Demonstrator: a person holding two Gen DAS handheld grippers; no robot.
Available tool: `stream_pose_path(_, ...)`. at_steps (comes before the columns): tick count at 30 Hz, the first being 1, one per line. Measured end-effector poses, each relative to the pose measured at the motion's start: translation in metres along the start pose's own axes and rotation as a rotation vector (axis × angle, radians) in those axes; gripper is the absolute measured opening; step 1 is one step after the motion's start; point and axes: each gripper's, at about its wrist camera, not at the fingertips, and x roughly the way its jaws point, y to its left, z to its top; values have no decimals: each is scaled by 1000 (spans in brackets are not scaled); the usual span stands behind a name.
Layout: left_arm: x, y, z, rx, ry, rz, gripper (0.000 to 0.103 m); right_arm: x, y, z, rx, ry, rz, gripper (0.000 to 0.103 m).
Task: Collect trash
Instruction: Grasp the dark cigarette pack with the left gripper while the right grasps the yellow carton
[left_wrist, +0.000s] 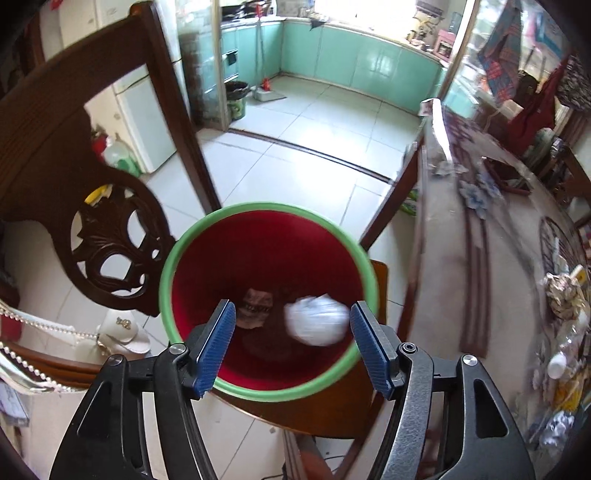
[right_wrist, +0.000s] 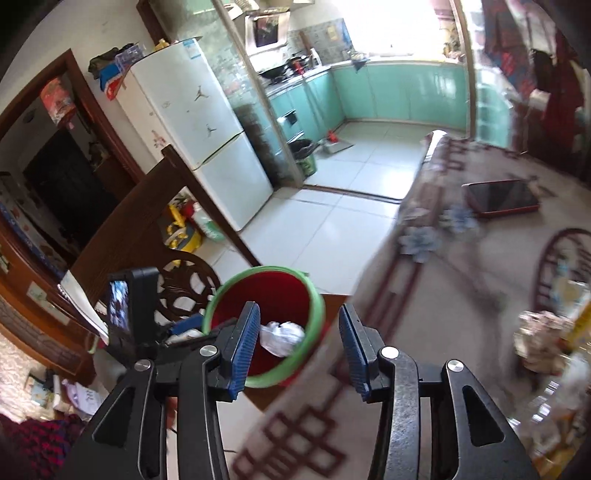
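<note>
A red bin with a green rim stands on a wooden chair seat beside the table. A crumpled white paper ball is inside the bin, blurred, next to a brown scrap. My left gripper is open and empty right above the bin's mouth. In the right wrist view the same bin holds the white paper. My right gripper is open and empty, above the table edge next to the bin. The left gripper's body shows at the bin's left.
A carved dark chair back stands left of the bin. The table with a patterned cloth carries a red-cased phone, crumpled wrappers and other clutter at the right. A white fridge and a dark kitchen bin stand farther off.
</note>
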Motion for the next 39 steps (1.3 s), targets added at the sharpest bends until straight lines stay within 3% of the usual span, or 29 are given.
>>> stream_pose_path(4,-20,-32,-4,61,-39,-46,67,-61,-32,-27,-9,-14,-134,45)
stream_pose_path(10,-47,-92,-18,152,-66,-144,72,-141,-102,-70,44,-16,-321,58)
stream_pose_path(15,-71,-149,-38,218,-91,-192,81,-188,-176,-102,141,-17,-397,60)
stream_pose_path(19,-88,-199,-57,271,-75,-243,81,-203,-230,-129,178,12,-449,60)
stream_pose_path(25,-106,-248,-78,293,-71,-286,82,-183,-287,-170,225,142,-407,60)
stream_pose_path(30,-113,-278,-84,286,-68,-299,82,-153,-289,-190,168,225,-326,60)
stream_pose_path(32,-117,-286,-83,278,-72,-301,83,-146,-290,-193,155,220,-286,64)
stream_pose_path(39,-110,-315,-81,265,-51,-292,83,-116,-298,-198,155,272,-268,63)
